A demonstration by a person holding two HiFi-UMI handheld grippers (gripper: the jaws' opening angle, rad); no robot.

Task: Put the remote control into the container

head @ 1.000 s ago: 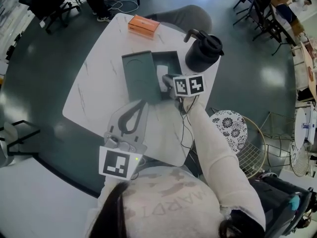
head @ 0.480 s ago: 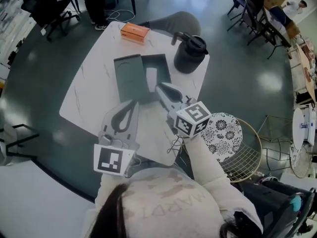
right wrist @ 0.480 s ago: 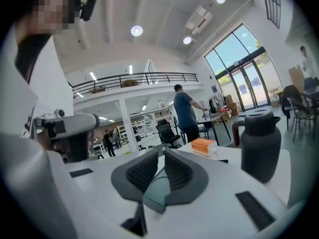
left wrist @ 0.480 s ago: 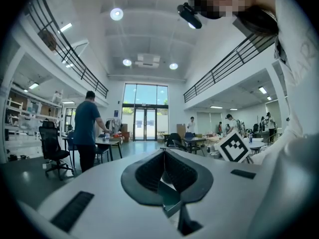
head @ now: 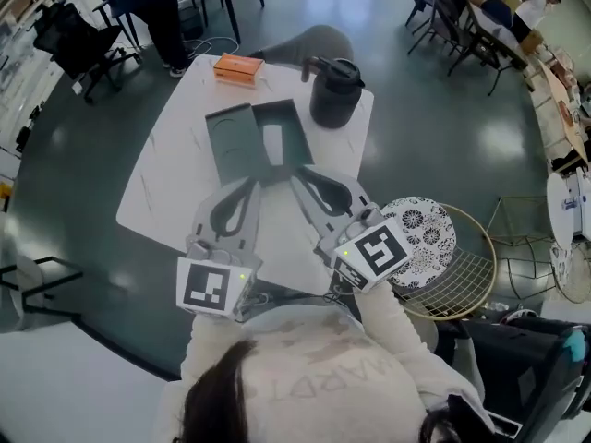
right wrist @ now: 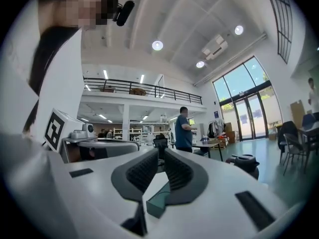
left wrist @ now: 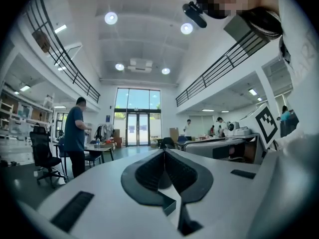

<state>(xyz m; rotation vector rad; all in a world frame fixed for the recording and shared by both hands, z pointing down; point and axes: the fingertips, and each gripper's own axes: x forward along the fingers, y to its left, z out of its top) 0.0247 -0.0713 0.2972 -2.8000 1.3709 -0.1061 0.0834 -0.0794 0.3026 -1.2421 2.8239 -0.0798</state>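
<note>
Remote (head: pixel 273 144): white, lies flat inside the container (head: pixel 298 129), lengthwise, clear of both tongs.

Container: dark green case, open, near the middle of the white tabletop (head: pixel 175 169). Its lid (head: pixel 230 142) lies flat alongside at 9 o'clock, edges touching.

Black jug (head: pixel 334 91): upright, just beside the container at 1 o'clock. Orange box (head: pixel 237 68): at 11 o'clock, near the far tabletop edge, well apart from the case.

Right tongs (head: pixel 298 175): at 6 o'clock of the container, tip near its near edge. The right gripper view (right wrist: pixel 160 155) has the jaws pressed together at the tip, nothing between them.

Left tongs (head: pixel 251 185): at 7 o'clock, tip just beside the lid's near edge. The left gripper view (left wrist: pixel 164 152) shows the jaws meeting at the tip, empty.

Both tongs sit side by side, marker cubes toward the person at 6 o'clock.

Off the tabletop: wire stool (head: pixel 420 233) with patterned seat at 4 o'clock, on the dark floor (head: pixel 74 127).
</note>
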